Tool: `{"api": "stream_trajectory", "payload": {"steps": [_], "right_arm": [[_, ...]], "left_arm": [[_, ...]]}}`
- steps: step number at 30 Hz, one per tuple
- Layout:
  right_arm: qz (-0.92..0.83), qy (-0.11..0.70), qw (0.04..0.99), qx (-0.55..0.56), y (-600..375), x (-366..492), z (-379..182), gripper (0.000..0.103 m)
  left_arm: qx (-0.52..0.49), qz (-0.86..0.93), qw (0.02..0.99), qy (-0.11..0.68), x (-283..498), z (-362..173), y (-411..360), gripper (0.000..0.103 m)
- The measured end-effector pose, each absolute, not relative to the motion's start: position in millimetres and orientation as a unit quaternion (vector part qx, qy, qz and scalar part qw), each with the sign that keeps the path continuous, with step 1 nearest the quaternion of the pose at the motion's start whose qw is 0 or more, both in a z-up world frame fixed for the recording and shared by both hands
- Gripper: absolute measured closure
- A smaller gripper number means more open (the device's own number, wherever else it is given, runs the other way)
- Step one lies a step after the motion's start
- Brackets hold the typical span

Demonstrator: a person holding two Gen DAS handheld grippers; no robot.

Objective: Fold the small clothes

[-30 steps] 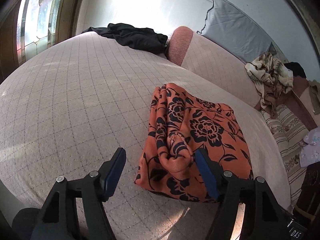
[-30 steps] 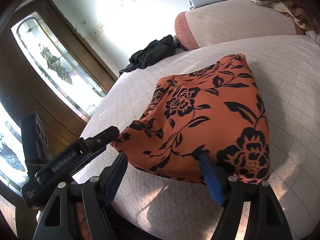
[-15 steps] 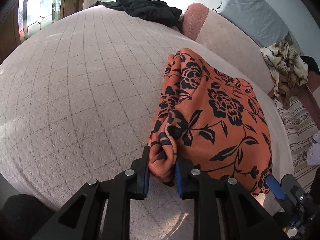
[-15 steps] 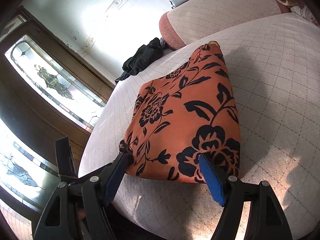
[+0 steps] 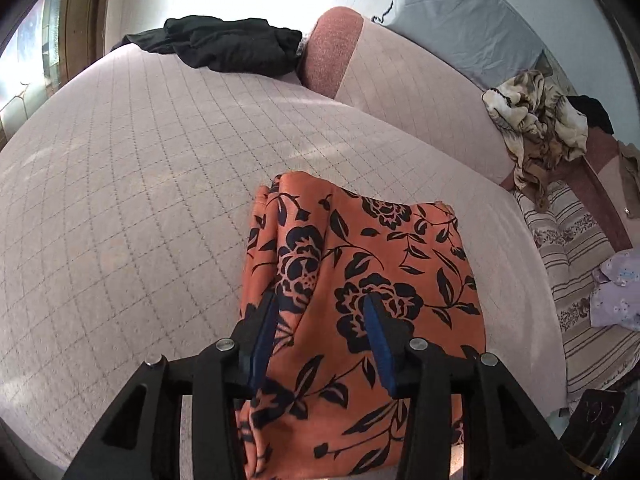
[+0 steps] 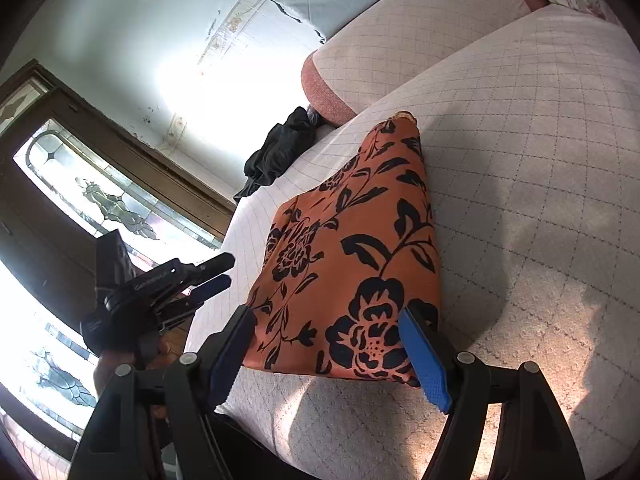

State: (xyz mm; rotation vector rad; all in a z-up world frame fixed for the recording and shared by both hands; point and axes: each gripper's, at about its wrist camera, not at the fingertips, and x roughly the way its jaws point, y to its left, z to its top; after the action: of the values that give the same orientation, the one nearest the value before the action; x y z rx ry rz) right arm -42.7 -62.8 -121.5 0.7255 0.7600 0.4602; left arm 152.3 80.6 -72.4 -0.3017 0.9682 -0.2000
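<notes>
- The orange flowered cloth (image 5: 360,280) lies on the bed (image 5: 140,168) near its front edge, folded into a compact wedge; judging by that, the folding looks nearly done.
- The left tool (image 5: 320,336) is parted over the cloth, gripping nothing.
- The right tool (image 6: 328,344) is wide open, straddling the cloth's near edge.
- Only the right view shows the left tool clear of the cloth; only the left view shows the other clothes (image 5: 540,128) heaped further along the bed.

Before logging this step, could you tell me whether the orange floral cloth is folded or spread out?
Folded: the cloth lies as a compact layered wedge on the bed, its doubled edge bunched on one side.
</notes>
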Motion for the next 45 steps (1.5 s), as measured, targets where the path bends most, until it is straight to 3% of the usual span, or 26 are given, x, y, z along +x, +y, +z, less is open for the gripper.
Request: {"api": "stream_trajectory", "payload": {"steps": [3, 5, 6, 7, 10, 13, 16, 22, 25, 27, 28, 29, 37, 42, 43, 45], "right_arm": [[0.214, 0.357, 0.839, 0.35, -70, -42, -123, 0.025], [0.212, 0.357, 0.837, 0.356, -74, -41, -126, 0.025], [0.21, 0.359, 0.836, 0.359, -76, -40, -127, 0.025], [0.209, 0.359, 0.834, 0.362, -77, -39, -129, 0.025], [0.203, 0.364, 0.831, 0.367, -81, -37, -135, 0.025], [0.196, 0.366, 0.83, 0.372, -85, -33, -139, 0.025], [0.195, 0.368, 0.826, 0.38, -89, -31, -139, 0.025], [0.234, 0.339, 0.818, 0.402, -91, -18, -104, 0.024], [0.3, 0.333, 0.78, 0.437, -78, 18, -84, 0.013], [0.314, 0.369, 0.753, 0.445, -61, 48, -101, 0.013], [0.306, 0.426, 0.727, 0.444, -49, 64, -125, 0.013], [0.288, 0.473, 0.701, 0.449, -39, 72, -151, 0.013], [0.293, 0.453, 0.729, 0.42, -34, 64, -151, 0.013], [0.3, 0.446, 0.74, 0.405, -34, 60, -150, 0.013], [0.303, 0.444, 0.739, 0.406, -35, 59, -150, 0.013], [0.31, 0.444, 0.736, 0.406, -34, 61, -151, 0.013]], "left_arm": [[-0.131, -0.101, 0.855, 0.491, 178, -88, 70, 0.058], [-0.116, -0.097, 0.856, 0.494, 186, -94, 68, 0.076], [-0.105, -0.087, 0.857, 0.497, 187, -96, 69, 0.094], [-0.112, -0.087, 0.858, 0.494, 186, -96, 73, 0.095], [-0.091, -0.054, 0.882, 0.459, 171, -89, 79, 0.097], [-0.074, -0.03, 0.875, 0.478, 172, -120, 83, 0.095], [-0.04, -0.022, 0.885, 0.464, 167, -117, 75, 0.095], [-0.029, -0.019, 0.886, 0.462, 164, -121, 72, 0.095], [-0.018, -0.013, 0.888, 0.46, 166, -124, 61, 0.094], [-0.013, -0.011, 0.888, 0.46, 165, -123, 59, 0.094], [-0.016, -0.012, 0.886, 0.463, 164, -122, 58, 0.093], [-0.021, -0.011, 0.884, 0.467, 165, -120, 57, 0.092], [-0.023, -0.078, 0.913, 0.401, 148, -52, 27, 0.092], [-0.013, -0.011, 0.869, 0.494, 213, -111, 29, 0.093], [-0.059, -0.012, 0.862, 0.503, 222, -123, 45, 0.1], [-0.104, -0.014, 0.861, 0.497, 222, -119, 57, 0.1]]}}
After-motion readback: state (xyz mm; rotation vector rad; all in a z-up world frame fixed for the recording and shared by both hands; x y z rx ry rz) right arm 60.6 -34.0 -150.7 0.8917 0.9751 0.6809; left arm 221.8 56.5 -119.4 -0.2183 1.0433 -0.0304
